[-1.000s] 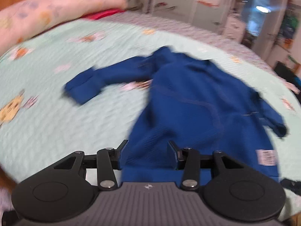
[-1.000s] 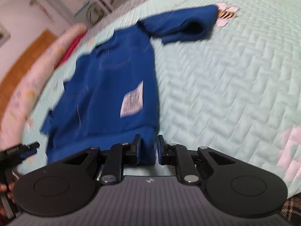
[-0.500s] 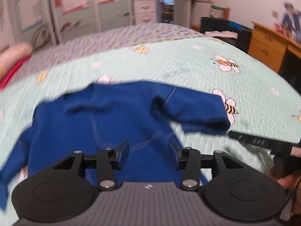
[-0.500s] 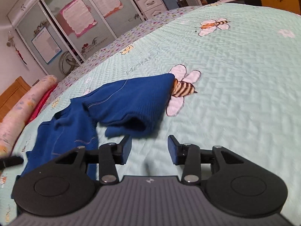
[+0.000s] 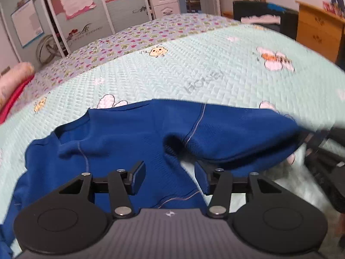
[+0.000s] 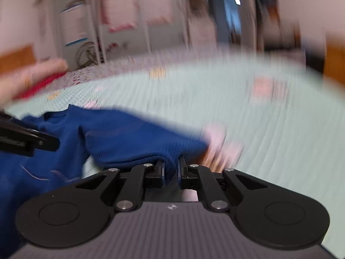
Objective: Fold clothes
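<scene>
- Left gripper [image 5: 170, 176] jaws wide, hovering over sweater [image 5: 133, 142], nothing pinched.
- Right gripper [image 6: 170, 169] jaws narrow, clamped on sleeve [image 6: 138, 142] cuff; view heavily blurred.
- Sweater is blue, lying rumpled on mint quilt [image 5: 194, 75], sleeve stretched toward the right.
- Neckline faces far side of bed.
- Red cloth [image 5: 13, 99] at left edge, beside pillow [image 5: 13, 77].
- Wooden dresser [image 5: 319, 34] far right.
</scene>
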Action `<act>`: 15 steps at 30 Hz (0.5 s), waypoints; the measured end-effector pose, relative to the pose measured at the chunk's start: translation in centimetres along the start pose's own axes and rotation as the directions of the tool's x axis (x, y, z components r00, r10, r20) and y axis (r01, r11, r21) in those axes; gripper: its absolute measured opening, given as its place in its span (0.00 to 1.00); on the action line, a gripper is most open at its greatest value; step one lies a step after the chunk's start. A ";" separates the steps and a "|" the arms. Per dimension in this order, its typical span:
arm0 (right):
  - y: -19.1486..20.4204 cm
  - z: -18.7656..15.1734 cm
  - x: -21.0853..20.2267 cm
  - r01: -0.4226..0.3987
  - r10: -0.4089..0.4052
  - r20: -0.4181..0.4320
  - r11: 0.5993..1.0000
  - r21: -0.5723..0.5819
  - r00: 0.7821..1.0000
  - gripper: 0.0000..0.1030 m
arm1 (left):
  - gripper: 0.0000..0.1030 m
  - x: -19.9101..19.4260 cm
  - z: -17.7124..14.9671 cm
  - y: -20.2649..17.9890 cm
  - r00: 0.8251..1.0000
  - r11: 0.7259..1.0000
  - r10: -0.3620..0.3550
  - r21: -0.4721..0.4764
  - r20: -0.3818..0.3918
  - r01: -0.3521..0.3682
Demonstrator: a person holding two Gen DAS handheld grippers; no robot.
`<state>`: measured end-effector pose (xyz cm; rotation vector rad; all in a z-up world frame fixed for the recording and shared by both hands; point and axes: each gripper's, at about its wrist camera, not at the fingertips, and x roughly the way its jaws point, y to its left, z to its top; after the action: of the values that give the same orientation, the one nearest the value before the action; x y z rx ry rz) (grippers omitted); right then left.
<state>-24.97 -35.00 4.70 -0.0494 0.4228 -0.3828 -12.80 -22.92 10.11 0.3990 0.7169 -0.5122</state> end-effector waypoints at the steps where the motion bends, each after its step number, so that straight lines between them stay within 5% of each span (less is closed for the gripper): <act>1: 0.8 0.4 -0.8 0.061 -0.049 0.080 0.986 -0.155 0.996 0.09 | 0.53 0.0 0.0 -0.1 1.000 1.000 0.003 -0.009 0.002 -0.003; 3: 2.2 -0.5 -1.3 0.111 -0.060 0.138 0.910 -0.401 0.989 0.15 | 0.55 0.2 -0.3 -0.5 1.000 1.000 0.008 -0.025 -0.007 -0.008; 4: 2.8 -1.1 -1.3 0.116 -0.051 0.143 0.859 -0.498 0.988 0.27 | 0.55 0.5 -0.7 -0.6 1.000 1.000 0.005 -0.031 -0.020 -0.006; 5: 2.9 -1.7 -1.4 0.102 -0.041 0.123 0.833 -0.543 0.992 0.36 | 0.55 0.9 -1.1 -0.8 0.999 0.999 0.002 -0.037 -0.036 -0.003; 6: 2.5 -2.2 -1.5 0.063 -0.028 0.075 0.856 -0.514 0.997 0.39 | 0.55 1.2 -1.5 -1.0 0.999 0.999 -0.002 -0.042 -0.052 0.000; 9: -0.2 -2.9 -2.9 -0.057 0.049 -0.040 0.972 -0.226 0.998 0.41 | 0.55 2.2 -3.3 -1.4 0.995 0.999 -0.015 -0.050 -0.097 0.010; 11: -2.6 -3.7 -4.2 -0.096 0.097 -0.058 0.995 0.017 0.994 0.44 | 0.55 2.9 -4.4 -1.3 0.992 0.998 -0.024 -0.064 -0.128 0.016; 13: -5.3 -4.9 -5.1 -0.116 0.140 -0.062 0.949 0.293 0.988 0.52 | 0.55 3.5 -5.4 -1.3 0.988 0.997 -0.036 -0.080 -0.152 0.024; 15: -8.4 -6.7 -5.0 -0.160 0.243 -0.065 0.795 0.585 0.968 0.52 | 0.56 3.6 -5.9 -1.4 0.989 0.997 -0.030 -0.077 -0.147 0.019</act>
<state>-34.84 -40.71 1.58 0.6198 0.4285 -0.2893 -14.30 -22.12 3.23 0.3604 0.8832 -0.4804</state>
